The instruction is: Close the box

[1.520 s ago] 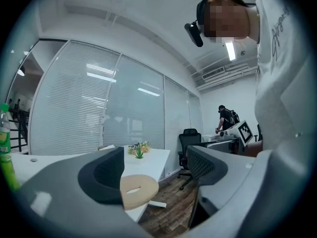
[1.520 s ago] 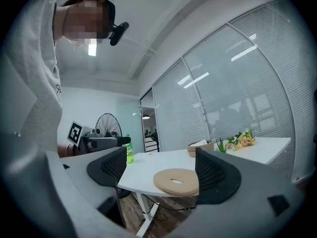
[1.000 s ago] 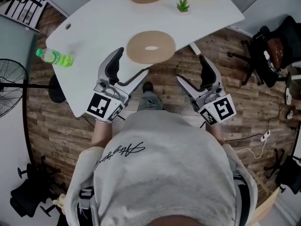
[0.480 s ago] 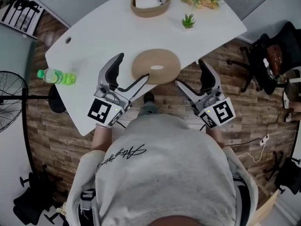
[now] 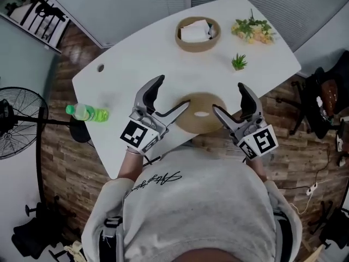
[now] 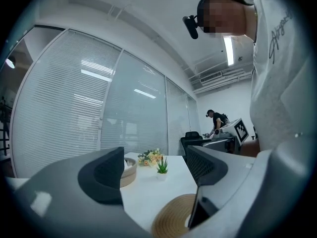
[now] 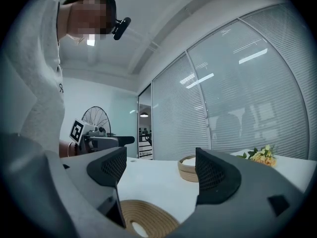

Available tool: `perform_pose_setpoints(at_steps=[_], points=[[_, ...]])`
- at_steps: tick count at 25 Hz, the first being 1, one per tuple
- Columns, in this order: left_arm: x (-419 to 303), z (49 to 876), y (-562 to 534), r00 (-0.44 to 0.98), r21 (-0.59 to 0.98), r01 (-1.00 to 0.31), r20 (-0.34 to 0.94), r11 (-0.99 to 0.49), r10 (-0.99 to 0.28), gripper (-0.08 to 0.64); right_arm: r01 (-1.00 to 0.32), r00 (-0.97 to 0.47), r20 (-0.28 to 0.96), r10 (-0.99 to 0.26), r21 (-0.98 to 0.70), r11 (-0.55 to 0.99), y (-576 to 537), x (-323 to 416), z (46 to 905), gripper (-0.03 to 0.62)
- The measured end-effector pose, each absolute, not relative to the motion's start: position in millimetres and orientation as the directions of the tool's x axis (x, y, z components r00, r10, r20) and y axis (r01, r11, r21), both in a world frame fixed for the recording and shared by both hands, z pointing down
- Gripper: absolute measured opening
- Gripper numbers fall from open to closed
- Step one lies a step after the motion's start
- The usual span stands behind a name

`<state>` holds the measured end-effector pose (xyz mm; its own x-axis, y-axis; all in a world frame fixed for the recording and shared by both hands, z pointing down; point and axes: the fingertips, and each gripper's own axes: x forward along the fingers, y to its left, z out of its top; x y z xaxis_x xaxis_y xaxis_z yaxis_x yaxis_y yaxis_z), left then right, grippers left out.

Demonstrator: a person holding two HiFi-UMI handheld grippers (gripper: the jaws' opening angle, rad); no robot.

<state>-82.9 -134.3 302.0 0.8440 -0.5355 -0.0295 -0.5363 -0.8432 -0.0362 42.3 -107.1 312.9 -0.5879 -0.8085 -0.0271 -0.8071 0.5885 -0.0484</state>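
Looking first at the round woven box (image 5: 197, 48): it sits beyond both tongs, well apart from them, toward the far side of the white table (image 5: 136, 53). It is uncovered, and I see something white inside it. Its flat woven lid (image 5: 200, 113) lies at the table's near edge, between my two tongs. In the head view the inner jaw of each tool overlaps the lid's rim, and I cannot tell whether either touches it.

The left tongs (image 5: 172, 93) stand wide with nothing between the jaws. In the left gripper view the lid shows low and to the right of the gap. The right tongs (image 5: 229, 98) are just as wide and empty, and in the right gripper view the lid shows low and to the left of the gap.

Beyond the right tongs stands a small potted plant (image 5: 239, 63), and farther off a bunch of flowers (image 5: 252, 29) lies near the box. To the left of the left tongs a green bottle (image 5: 87, 112) lies on its side by the table edge, and past it a floor fan (image 5: 16, 125) stands off the table
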Motion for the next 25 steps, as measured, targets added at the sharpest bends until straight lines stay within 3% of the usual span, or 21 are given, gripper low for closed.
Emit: perform_pose_setpoints(at_steps=[15,25], points=[[-63.2,316.2,-152.7,0.847,-0.058,-0.53,0.018,-0.846,-0.531,0.385,-0.747,-0.665,0.04,-0.746,-0.066,0.662,-122.0,59.1,334.4,0.425],[-73.3,367.1,-135.8,0.856,-0.022,-0.491,0.173,-0.871,-0.487,0.413,-0.615,-0.757,0.244,-0.607,0.05,0.787,-97.8,60.7,403.4,0.463]])
